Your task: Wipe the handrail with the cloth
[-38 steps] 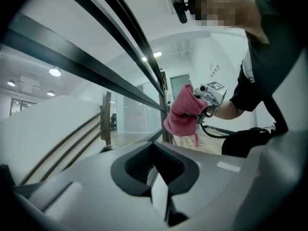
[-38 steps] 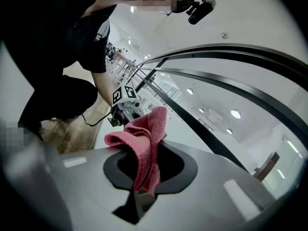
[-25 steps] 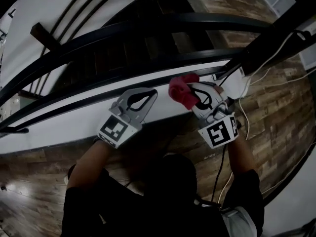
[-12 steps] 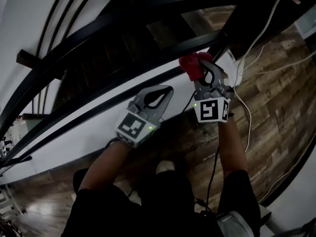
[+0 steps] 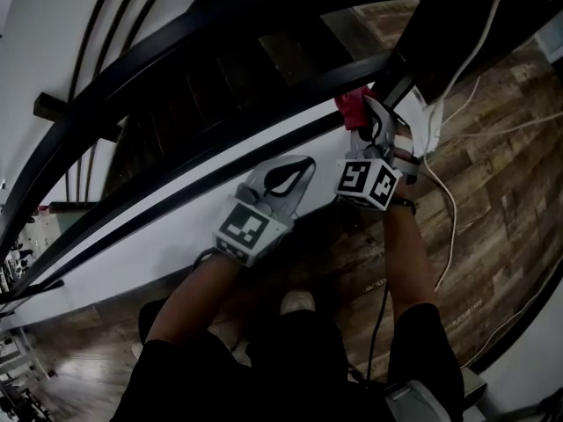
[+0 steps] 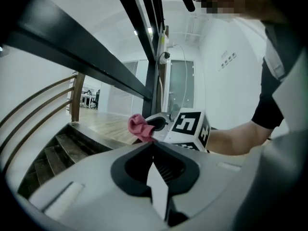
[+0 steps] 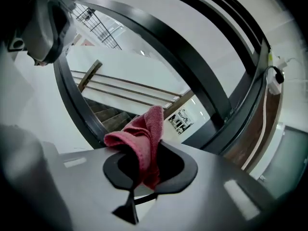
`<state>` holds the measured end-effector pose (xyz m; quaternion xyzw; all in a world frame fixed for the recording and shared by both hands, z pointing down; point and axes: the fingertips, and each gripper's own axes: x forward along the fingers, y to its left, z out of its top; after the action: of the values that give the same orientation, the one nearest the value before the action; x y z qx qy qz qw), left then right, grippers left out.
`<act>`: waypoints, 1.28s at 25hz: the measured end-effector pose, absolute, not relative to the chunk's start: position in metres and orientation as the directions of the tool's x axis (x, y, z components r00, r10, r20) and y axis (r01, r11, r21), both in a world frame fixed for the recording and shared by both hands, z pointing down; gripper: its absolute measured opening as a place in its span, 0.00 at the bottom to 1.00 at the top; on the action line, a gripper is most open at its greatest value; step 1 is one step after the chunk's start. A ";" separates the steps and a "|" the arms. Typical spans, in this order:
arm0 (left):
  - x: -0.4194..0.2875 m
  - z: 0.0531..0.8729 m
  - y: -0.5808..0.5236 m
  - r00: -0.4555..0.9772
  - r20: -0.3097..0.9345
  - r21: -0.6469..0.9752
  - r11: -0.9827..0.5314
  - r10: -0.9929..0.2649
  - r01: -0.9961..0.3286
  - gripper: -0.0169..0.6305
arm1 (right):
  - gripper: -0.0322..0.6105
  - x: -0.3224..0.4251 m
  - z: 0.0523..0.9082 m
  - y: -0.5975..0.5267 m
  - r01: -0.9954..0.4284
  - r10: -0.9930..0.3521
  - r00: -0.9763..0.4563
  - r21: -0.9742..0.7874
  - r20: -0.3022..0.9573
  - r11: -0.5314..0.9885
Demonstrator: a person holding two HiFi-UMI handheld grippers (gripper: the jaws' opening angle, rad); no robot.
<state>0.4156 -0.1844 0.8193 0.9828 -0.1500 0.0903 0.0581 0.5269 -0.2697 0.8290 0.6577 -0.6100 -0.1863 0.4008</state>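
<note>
Cloth (image 5: 350, 105) clamped between right hand-held gripper (image 5: 365, 123) jaws, near handrail (image 7: 178, 47).

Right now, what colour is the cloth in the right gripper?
Pinkish red; the cloth shows best in the right gripper view.

One cloth (image 5: 350, 108), one handrail (image 5: 176, 42), two claws (image 5: 302, 162) (image 5: 374, 117).

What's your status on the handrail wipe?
Left claw shut, empty. Right claw shut on red cloth, up by the black handrail; contact unclear. Nothing seen blocking the rail.
</note>
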 end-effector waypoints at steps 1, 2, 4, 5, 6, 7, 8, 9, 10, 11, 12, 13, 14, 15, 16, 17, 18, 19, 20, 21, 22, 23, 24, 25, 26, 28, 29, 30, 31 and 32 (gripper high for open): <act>0.414 0.822 -0.184 0.937 0.203 0.080 -0.949 -0.284 -0.305 0.02 | 0.12 0.529 0.835 -0.269 -0.672 -0.945 0.192 0.737 0.266 0.071; 0.413 0.825 -0.183 0.936 0.208 0.077 -0.949 -0.285 -0.306 0.02 | 0.12 0.530 0.840 -0.269 -0.694 -0.938 0.195 0.716 0.288 0.075; 0.411 0.830 -0.184 0.933 0.209 0.083 -0.946 -0.292 -0.314 0.02 | 0.12 0.528 0.847 -0.270 -0.747 -0.927 0.191 0.661 0.322 0.075; 0.410 0.831 -0.185 0.931 0.211 0.091 -0.943 -0.297 -0.321 0.02 | 0.12 0.524 0.850 -0.270 -0.779 -0.923 0.180 0.622 0.341 0.078; 0.409 0.832 -0.185 0.929 0.216 0.100 -0.939 -0.301 -0.328 0.02 | 0.12 0.520 0.852 -0.270 -0.814 -0.919 0.160 0.574 0.361 0.084; 0.408 0.832 -0.185 0.927 0.219 0.105 -0.937 -0.304 -0.332 0.02 | 0.12 0.515 0.854 -0.270 -0.849 -0.916 0.134 0.521 0.379 0.091; 0.408 0.833 -0.184 0.927 0.218 0.106 -0.937 -0.306 -0.334 0.02 | 0.12 0.512 0.855 -0.269 -0.878 -0.913 0.111 0.469 0.391 0.094; 0.408 0.834 -0.183 0.926 0.218 0.105 -0.936 -0.307 -0.335 0.02 | 0.12 0.511 0.856 -0.268 -0.900 -0.912 0.093 0.425 0.400 0.095; 0.407 0.835 -0.182 0.925 0.222 0.105 -0.936 -0.307 -0.336 0.02 | 0.12 0.510 0.856 -0.267 -0.916 -0.910 0.076 0.388 0.408 0.097; 0.406 0.836 -0.182 0.924 0.228 0.105 -0.935 -0.308 -0.338 0.02 | 0.12 0.509 0.856 -0.266 -0.929 -0.908 0.054 0.354 0.415 0.106; 0.404 0.836 -0.182 0.922 0.232 0.105 -0.934 -0.310 -0.340 0.02 | 0.12 0.506 0.856 -0.266 -0.940 -0.907 0.025 0.319 0.421 0.122; 0.402 0.837 -0.182 0.920 0.235 0.104 -0.933 -0.312 -0.343 0.02 | 0.12 0.502 0.856 -0.266 -0.949 -0.904 -0.009 0.282 0.428 0.143; 0.400 0.838 -0.183 0.918 0.239 0.102 -0.932 -0.316 -0.347 0.02 | 0.12 0.496 0.857 -0.266 -0.954 -0.897 -0.042 0.249 0.440 0.167; 0.397 0.839 -0.184 0.916 0.242 0.101 -0.930 -0.321 -0.353 0.02 | 0.12 0.489 0.858 -0.266 -0.956 -0.889 -0.068 0.226 0.453 0.188; 0.394 0.840 -0.185 0.913 0.245 0.103 -0.928 -0.326 -0.359 0.02 | 0.12 0.484 0.860 -0.265 -0.955 -0.881 -0.083 0.214 0.466 0.204; 0.391 0.841 -0.186 0.911 0.245 0.109 -0.924 -0.332 -0.366 0.02 | 0.12 0.480 0.861 -0.265 -0.954 -0.875 -0.089 0.211 0.476 0.212; 0.388 0.841 -0.187 0.908 0.243 0.118 -0.919 -0.340 -0.376 0.02 | 0.12 0.478 0.862 -0.265 -0.953 -0.872 -0.090 0.212 0.482 0.216; 0.384 0.841 -0.188 0.905 0.241 0.127 -0.914 -0.349 -0.386 0.02 | 0.12 0.476 0.862 -0.264 -0.953 -0.870 -0.091 0.213 0.485 0.218; 0.380 0.840 -0.190 0.902 0.240 0.130 -0.909 -0.360 -0.397 0.02 | 0.12 0.474 0.863 -0.264 -0.952 -0.869 -0.093 0.211 0.487 0.221; 0.377 0.840 -0.192 0.897 0.241 0.126 -0.905 -0.369 -0.406 0.02 | 0.12 0.472 0.863 -0.264 -0.952 -0.867 -0.100 0.207 0.489 0.226; 0.374 0.840 -0.193 0.893 0.243 0.118 -0.902 -0.378 -0.414 0.02 | 0.12 0.470 0.864 -0.264 -0.951 -0.863 -0.109 0.200 0.492 0.234; 0.371 0.840 -0.194 0.889 0.245 0.108 -0.900 -0.387 -0.421 0.02 | 0.12 0.466 0.864 -0.263 -0.951 -0.860 -0.121 0.191 0.496 0.244; 0.368 0.841 -0.195 0.885 0.247 0.099 -0.898 -0.395 -0.428 0.02 | 0.12 0.462 0.864 -0.263 -0.950 -0.857 -0.133 0.182 0.498 0.253; 0.366 0.841 -0.196 0.881 0.250 0.090 -0.896 -0.402 -0.435 0.02 | 0.12 0.457 0.864 -0.262 -0.950 -0.855 -0.144 0.174 0.499 0.261; 0.363 0.842 -0.195 0.877 0.255 0.083 -0.895 -0.407 -0.439 0.02 | 0.12 0.453 0.864 -0.261 -0.949 -0.853 -0.152 0.168 0.500 0.268; 0.359 0.846 -0.193 0.874 0.271 0.069 -0.897 -0.404 -0.436 0.02 | 0.12 0.444 0.865 -0.258 -0.946 -0.848 -0.168 0.159 0.503 0.281; 0.357 0.848 -0.192 0.873 0.281 0.061 -0.901 -0.397 -0.430 0.02 | 0.12 0.440 0.865 -0.258 -0.944 -0.845 -0.176 0.156 0.505 0.290; 0.354 0.850 -0.191 0.873 0.292 0.051 -0.905 -0.391 -0.422 0.02 | 0.12 0.436 0.866 -0.258 -0.941 -0.842 -0.185 0.155 0.507 0.300; 0.351 0.852 -0.189 0.872 0.301 0.044 -0.908 -0.386 -0.417 0.02 | 0.12 0.433 0.866 -0.258 -0.938 -0.839 -0.193 0.155 0.509 0.310; 0.347 0.853 -0.188 0.870 0.309 0.040 -0.909 -0.385 -0.416 0.02 | 0.12 0.429 0.866 -0.258 -0.935 -0.836 -0.199 0.157 0.512 0.318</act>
<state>0.3468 -0.1879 0.8525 0.9655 -0.2073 0.1485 0.0526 0.4289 -0.2580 0.8664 0.5760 -0.7685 0.0946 0.2621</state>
